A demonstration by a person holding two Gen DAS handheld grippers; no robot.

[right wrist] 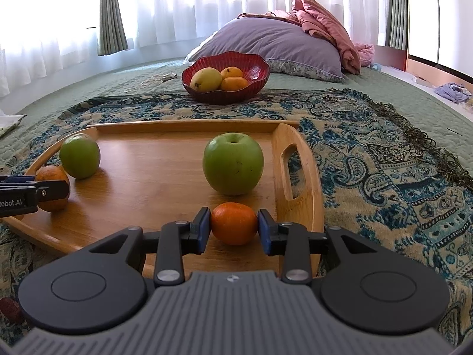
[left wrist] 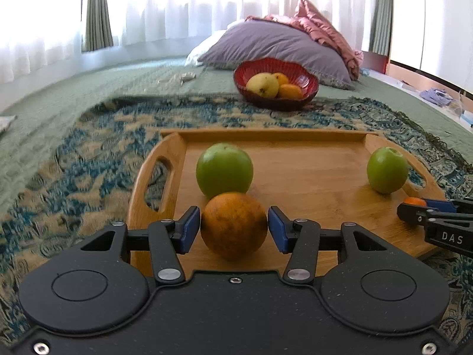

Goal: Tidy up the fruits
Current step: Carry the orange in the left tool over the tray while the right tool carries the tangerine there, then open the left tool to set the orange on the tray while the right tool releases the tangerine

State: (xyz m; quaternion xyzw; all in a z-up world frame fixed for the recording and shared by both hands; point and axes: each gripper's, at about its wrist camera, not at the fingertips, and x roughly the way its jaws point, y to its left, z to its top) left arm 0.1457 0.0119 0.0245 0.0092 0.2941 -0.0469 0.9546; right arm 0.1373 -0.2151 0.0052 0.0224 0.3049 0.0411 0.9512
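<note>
Through my left wrist camera, my left claw (left wrist: 234, 228) is closed about halfway on a dull, speckled orange (left wrist: 233, 225), both blue pads touching its sides, at the near edge of the wooden tray (left wrist: 310, 177), with a green apple (left wrist: 224, 170) just behind it, stem end up. Through my right wrist camera, my right claw (right wrist: 234, 227) clamps a smaller bright mandarin (right wrist: 234, 223) near the tray's right handle, a second green apple (right wrist: 233, 164) behind it with its stem dimple up; both round fruits show no clear long axis.

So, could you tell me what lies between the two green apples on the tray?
Only bare tray wood between the left apple and right apple, seen in the right wrist view.
</note>
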